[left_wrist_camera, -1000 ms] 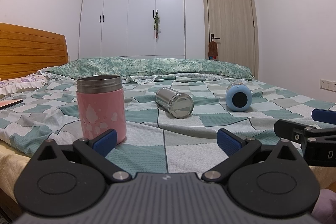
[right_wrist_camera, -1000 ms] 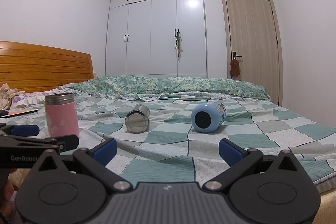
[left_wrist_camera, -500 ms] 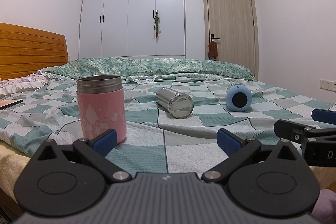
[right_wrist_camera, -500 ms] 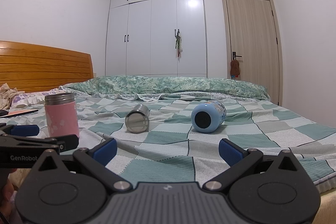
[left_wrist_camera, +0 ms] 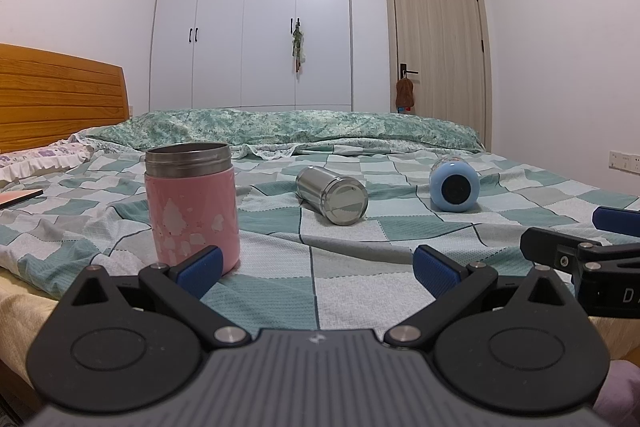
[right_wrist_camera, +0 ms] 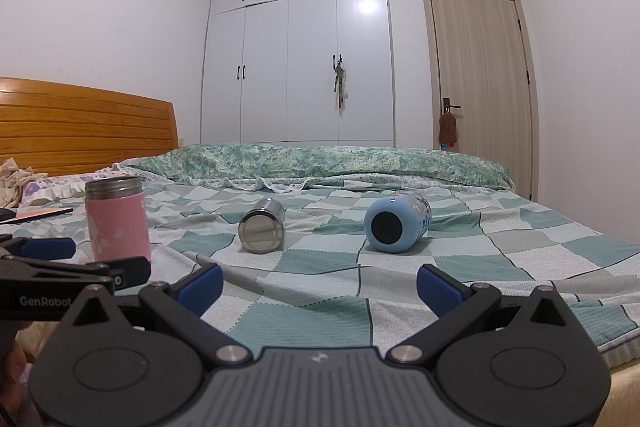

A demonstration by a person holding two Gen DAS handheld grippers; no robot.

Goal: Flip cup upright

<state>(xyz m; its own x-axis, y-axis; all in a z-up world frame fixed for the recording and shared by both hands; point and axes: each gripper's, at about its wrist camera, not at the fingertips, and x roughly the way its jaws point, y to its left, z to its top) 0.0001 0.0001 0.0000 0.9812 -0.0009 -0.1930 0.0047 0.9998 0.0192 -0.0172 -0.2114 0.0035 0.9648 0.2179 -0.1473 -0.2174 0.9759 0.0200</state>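
Both tongs hang wide open over the near edge of the bed (left_wrist_camera: 360, 291), holding nothing: the left tongs (left_wrist_camera: 316, 263) and the right tongs (right_wrist_camera: 320, 285). Near the left ones, a pink cup (left_wrist_camera: 191, 203) stands up, mouth on top. Farther in, a steel cup (left_wrist_camera: 334, 194) lies flat, bottom facing us. The blue cup (right_wrist_camera: 396, 223) lies flat too, bottom facing us.

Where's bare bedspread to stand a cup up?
Free: the checked bedspread between the right tongs and the lying steel cup and lying light-blue cup; also right of the blue one. Crowded: the left, around the upright pink cup and left tongs.
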